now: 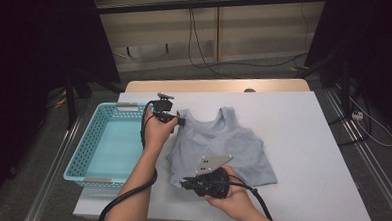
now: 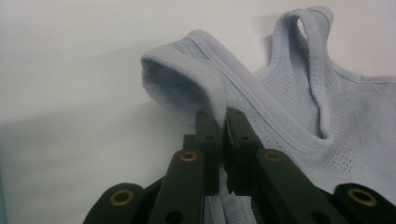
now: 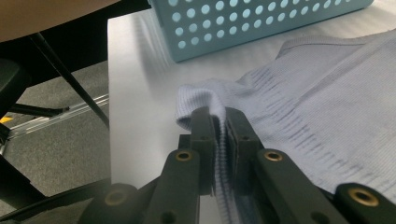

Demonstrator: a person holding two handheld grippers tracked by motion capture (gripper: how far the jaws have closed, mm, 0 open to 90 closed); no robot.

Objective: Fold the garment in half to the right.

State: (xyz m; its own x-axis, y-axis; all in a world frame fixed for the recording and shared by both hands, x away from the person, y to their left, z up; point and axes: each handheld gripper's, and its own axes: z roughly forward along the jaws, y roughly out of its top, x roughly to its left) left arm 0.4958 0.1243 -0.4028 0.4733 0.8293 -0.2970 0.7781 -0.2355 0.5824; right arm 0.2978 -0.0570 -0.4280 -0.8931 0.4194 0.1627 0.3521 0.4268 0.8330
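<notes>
A pale blue knitted tank top point(image 1: 221, 144) lies flat on the white table point(image 1: 307, 145), straps pointing away from the person. My left gripper point(image 1: 180, 122) is shut on the top's left shoulder strap point(image 2: 187, 84), which bunches up between its jaws. My right gripper point(image 1: 185, 182) is shut on the left corner of the bottom hem point(image 3: 201, 100), with the ribbed fabric pinched between its jaws. The grey three-cornered plate point(image 1: 212, 164) sits on top of the right gripper.
A light blue perforated basket point(image 1: 107, 141) stands empty at the table's left edge, right beside the top point(image 3: 261, 23). Beyond the table are a wooden strip, cables on the floor and dark stands.
</notes>
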